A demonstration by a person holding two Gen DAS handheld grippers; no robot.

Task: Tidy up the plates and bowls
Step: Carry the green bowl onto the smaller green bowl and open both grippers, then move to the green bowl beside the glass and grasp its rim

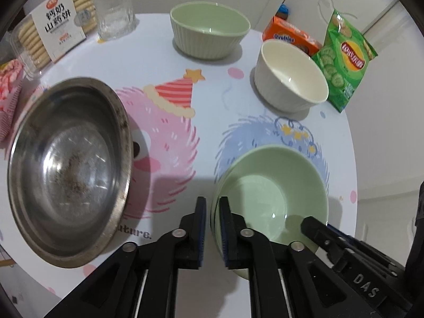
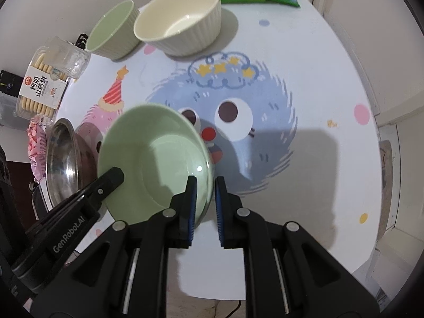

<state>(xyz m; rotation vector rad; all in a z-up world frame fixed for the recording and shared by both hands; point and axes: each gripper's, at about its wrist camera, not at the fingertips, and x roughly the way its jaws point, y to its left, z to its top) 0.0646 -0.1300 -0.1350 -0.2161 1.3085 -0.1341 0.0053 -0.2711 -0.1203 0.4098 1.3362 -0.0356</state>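
Observation:
A shallow pale green bowl (image 1: 270, 185) (image 2: 156, 153) sits near the front of the round table (image 1: 212, 79), over a blue cartoon monster. My left gripper (image 1: 212, 198) straddles its left rim, one finger inside and one outside, with a thin gap showing beside the rim. On the opposite rim my right gripper (image 2: 206, 179) stands the same way, its outer pad just apart from the edge. Each view shows a finger of the other gripper (image 1: 308, 222) (image 2: 114, 177) inside the bowl. A steel bowl (image 1: 69, 164) (image 2: 61, 159) lies to the left. A green ribbed bowl (image 1: 209, 31) and a white ribbed bowl (image 1: 288, 76) stand at the back.
Around the far edge stand a clear glass (image 1: 115, 8), a biscuit box (image 1: 58, 31), an orange box (image 1: 288, 37) and a green crisp bag (image 1: 344, 58). A pink packet (image 1: 8, 90) lies at the far left. The table edge curves close at the right and front.

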